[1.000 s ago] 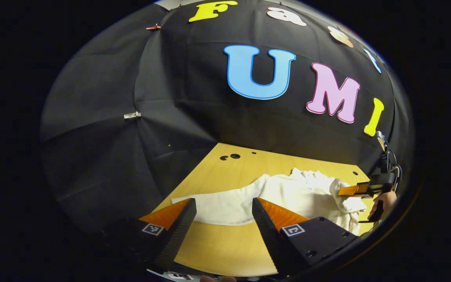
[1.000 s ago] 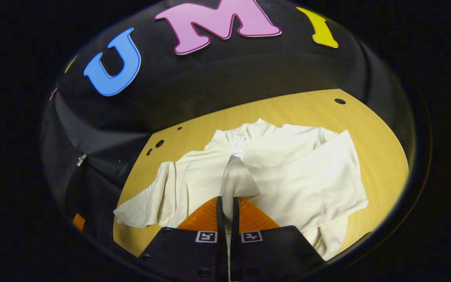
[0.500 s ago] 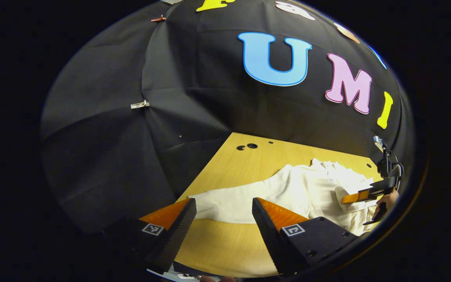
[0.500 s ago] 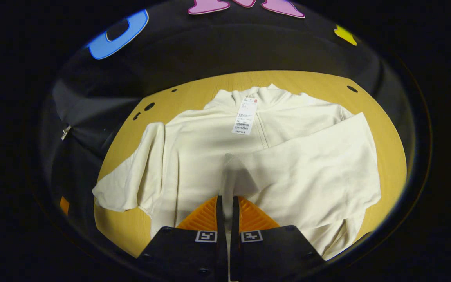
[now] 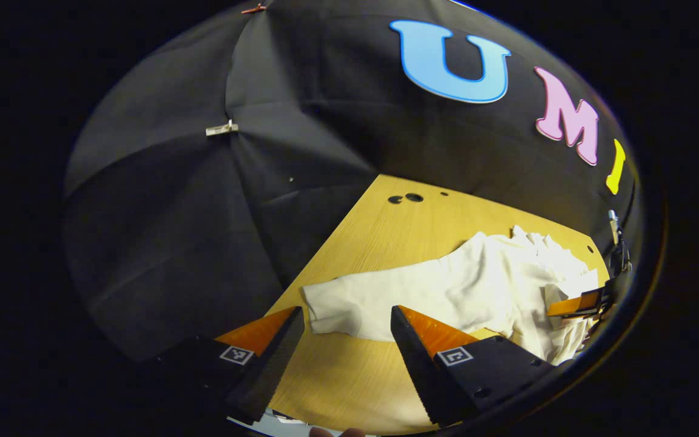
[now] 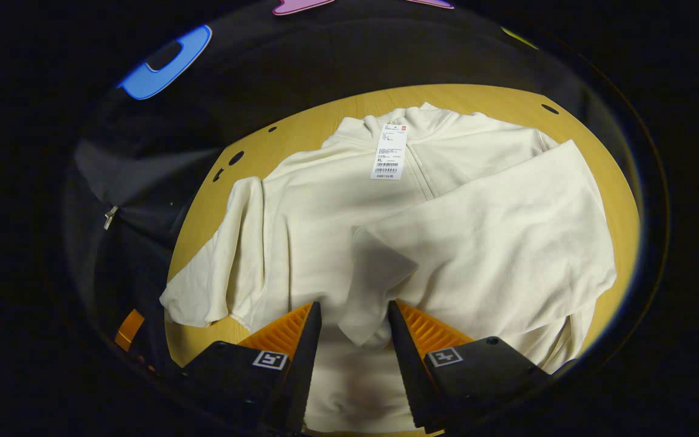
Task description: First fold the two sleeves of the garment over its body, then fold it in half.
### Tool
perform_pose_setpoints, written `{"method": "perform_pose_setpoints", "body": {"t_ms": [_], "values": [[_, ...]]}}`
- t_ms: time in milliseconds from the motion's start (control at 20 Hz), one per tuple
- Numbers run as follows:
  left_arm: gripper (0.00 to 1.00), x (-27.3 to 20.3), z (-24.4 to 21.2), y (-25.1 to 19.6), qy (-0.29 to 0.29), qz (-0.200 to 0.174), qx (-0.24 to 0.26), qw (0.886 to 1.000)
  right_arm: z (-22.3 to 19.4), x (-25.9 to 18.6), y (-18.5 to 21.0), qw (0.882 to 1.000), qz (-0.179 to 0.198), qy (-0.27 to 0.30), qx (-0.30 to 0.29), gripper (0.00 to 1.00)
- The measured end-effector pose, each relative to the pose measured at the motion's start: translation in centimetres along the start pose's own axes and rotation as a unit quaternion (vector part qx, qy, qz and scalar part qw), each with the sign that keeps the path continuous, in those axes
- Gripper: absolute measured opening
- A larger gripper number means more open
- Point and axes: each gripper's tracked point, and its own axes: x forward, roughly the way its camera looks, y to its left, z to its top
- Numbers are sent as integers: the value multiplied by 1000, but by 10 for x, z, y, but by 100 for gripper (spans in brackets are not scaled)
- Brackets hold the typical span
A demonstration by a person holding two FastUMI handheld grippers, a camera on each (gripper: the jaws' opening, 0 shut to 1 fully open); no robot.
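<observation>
Right tongs [image 6: 349,318] now parted off folded sleeve [image 6: 477,243], left tongs [image 5: 346,325] wide, hang tag [image 6: 389,152] visible

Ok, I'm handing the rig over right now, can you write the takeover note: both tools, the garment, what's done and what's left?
Right tool: open, low over the cream long-sleeved garment, with the cuff of the folded sleeve lying between its fingers, not gripped.
Left tool: open, holding nothing, above the wooden table just short of the other sleeve.
Garment: flat on the table, collar towards the booth wall, white paper tag at the neck.
Done: one sleeve laid across the body.
Left: fold the outstretched sleeve over the body, then fold the garment in half.
</observation>
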Motion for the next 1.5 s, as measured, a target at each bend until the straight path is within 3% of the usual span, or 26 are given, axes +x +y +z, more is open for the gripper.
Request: {"method": "perform_pose_setpoints", "body": {"t_ms": [50,200,250,300,350,400,450,700,950,1050,1150,1300,1350,1450,1500], "values": [[94,6,-3,2,9,3,-3,1000,0,-4,3,1000,5,-2,0,68],[94,22,-14,6,30,9,-7,999,1,-19,10,1000,24,-6,2,72],[94,29,-19,8,41,10,-10,999,2,-26,11,1000,30,-9,-1,82],[94,34,-25,9,52,11,-15,998,4,-33,8,999,30,-18,-7,72],[94,38,-31,10,63,11,-21,998,5,-40,4,999,29,-25,-15,72],[94,45,-34,13,72,14,-24,997,4,-48,1,999,29,-29,-23,82],[94,52,-37,17,80,19,-25,996,2,-57,-2,998,31,-34,-31,72],[94,71,-36,18,110,13,-29,993,-9,-94,-31,997,22,-51,-59,72],[92,85,-46,15,146,12,12,989,-8,-115,-57,997,12,-67,-25,72],[96,89,-45,12,152,12,18,988,-7,-121,-63,997,11,-71,-19,72],[90,90,-42,11,150,6,25,988,-10,-125,-68,997,10,-72,-21,72],[66,91,-40,5,155,-7,35,987,-15,-131,-76,997,11,-73,-16,72],[51,93,-42,1,158,-11,31,987,-16,-134,-79,997,10,-73,-15,72],[29,93,-38,-4,154,-22,18,988,-17,-139,-87,997,8,-75,-11,72],[27,94,-38,-5,155,-24,12,988,-18,-141,-93,997,6,-76,-10,72]]}}
